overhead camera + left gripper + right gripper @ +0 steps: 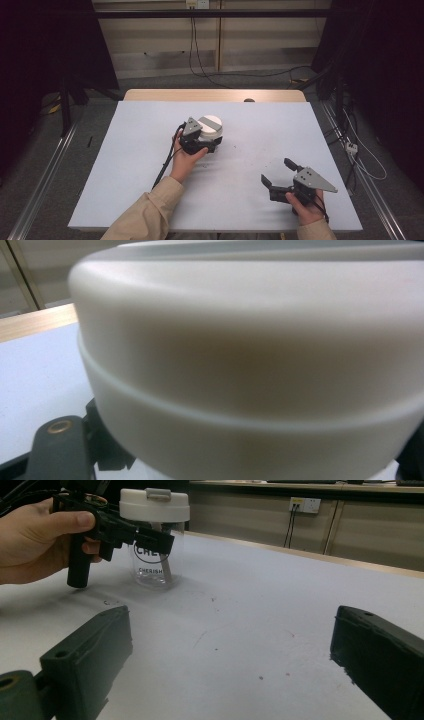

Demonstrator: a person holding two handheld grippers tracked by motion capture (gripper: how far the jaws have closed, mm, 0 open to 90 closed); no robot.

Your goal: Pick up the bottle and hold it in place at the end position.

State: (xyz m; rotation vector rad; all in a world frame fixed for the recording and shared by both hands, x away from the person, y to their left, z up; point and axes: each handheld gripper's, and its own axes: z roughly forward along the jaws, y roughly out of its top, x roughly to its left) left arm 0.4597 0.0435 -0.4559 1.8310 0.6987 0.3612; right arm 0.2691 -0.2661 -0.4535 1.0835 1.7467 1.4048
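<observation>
We are looking down at a pale table. A clear jar with a white lid is standing upright near the middle of the table, a bit toward the far side. In the right gripper view we are seeing dark letters on its clear side and the lid sitting on top.

The left gripper is sitting right at the near side of the jar. Its jaws are squeezed almost all the way together and are holding the jar just under the lid. In the left gripper view the lid is looming very big and blurry.

The right gripper is staying near the right near corner, well apart from the jar. Its jaws are standing wide apart, with bare table between them.
</observation>
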